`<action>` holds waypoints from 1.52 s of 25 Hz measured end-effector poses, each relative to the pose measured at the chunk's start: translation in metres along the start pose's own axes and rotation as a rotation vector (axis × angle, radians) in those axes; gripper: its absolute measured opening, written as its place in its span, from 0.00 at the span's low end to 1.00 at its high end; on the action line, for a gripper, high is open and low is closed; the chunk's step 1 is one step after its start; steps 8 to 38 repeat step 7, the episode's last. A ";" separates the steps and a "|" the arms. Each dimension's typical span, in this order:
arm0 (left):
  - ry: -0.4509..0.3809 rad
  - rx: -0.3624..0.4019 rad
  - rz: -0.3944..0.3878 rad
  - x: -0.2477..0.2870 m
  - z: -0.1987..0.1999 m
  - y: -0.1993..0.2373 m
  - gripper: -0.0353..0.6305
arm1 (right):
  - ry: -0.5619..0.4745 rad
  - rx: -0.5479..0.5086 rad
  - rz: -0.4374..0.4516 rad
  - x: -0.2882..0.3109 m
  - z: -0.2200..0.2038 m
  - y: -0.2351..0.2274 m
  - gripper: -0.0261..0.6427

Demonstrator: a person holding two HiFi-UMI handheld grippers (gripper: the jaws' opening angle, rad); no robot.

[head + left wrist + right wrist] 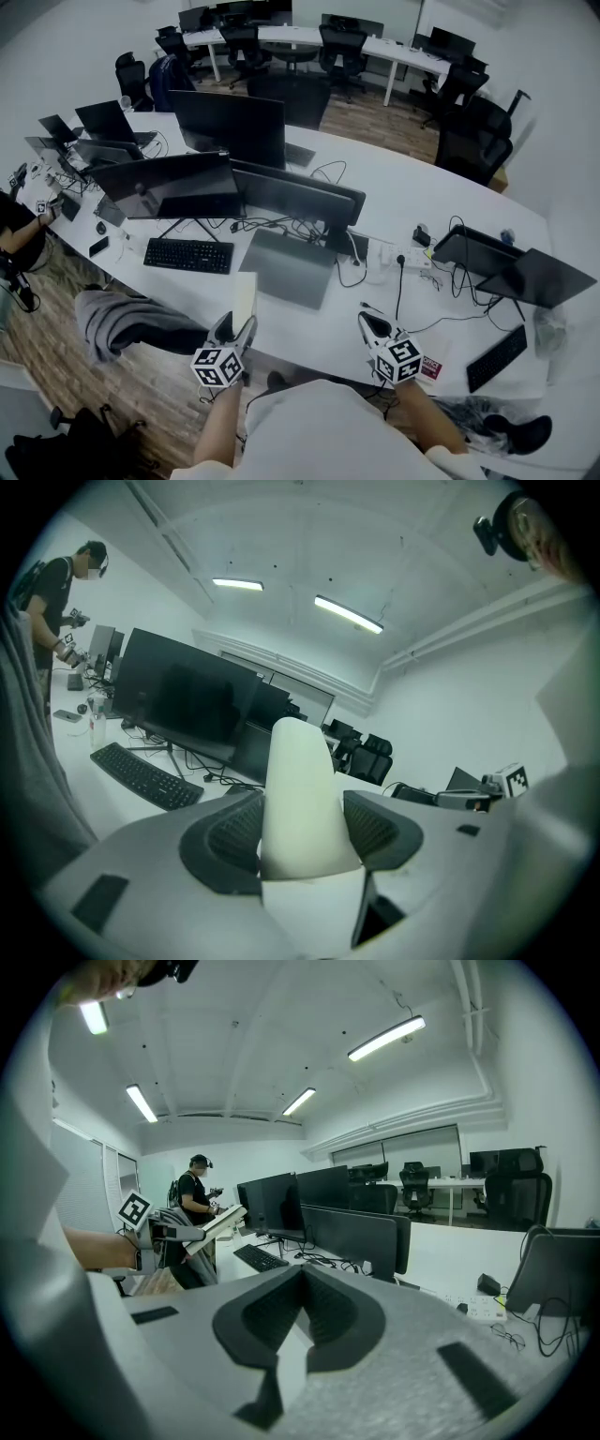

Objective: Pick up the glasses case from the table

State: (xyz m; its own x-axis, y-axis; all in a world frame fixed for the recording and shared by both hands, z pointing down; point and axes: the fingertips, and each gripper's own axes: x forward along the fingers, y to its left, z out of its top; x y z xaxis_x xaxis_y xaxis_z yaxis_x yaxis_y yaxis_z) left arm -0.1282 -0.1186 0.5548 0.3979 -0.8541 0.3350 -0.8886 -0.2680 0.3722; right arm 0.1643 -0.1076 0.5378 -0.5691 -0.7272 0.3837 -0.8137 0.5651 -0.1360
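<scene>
The glasses case (245, 295) is a long cream-white box held up off the white table (394, 187), pointing away from me. My left gripper (234, 330) is shut on its near end. In the left gripper view the case (298, 761) fills the gap between the two dark pads (230, 841) of the left gripper (302, 829). My right gripper (373, 324) hovers to the right of it, near the table's front edge, holding nothing. In the right gripper view the right gripper (302, 1274) has its pads meeting at the tip, and the case (214, 1222) shows at far left.
Several dark monitors (169, 186) stand along the table with a black keyboard (187, 254) and a closed grey laptop (286, 267) in front. A power strip (403, 259) and cables lie to the right. A grey jacket (117, 323) hangs at my left. Another person (66, 611) stands at the far left.
</scene>
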 end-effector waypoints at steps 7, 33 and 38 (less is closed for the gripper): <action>-0.006 0.000 0.003 0.000 0.003 0.003 0.45 | -0.003 0.001 -0.004 0.002 0.002 -0.001 0.03; -0.006 0.000 0.003 0.000 0.003 0.003 0.45 | -0.003 0.001 -0.004 0.002 0.002 -0.001 0.03; -0.006 0.000 0.003 0.000 0.003 0.003 0.45 | -0.003 0.001 -0.004 0.002 0.002 -0.001 0.03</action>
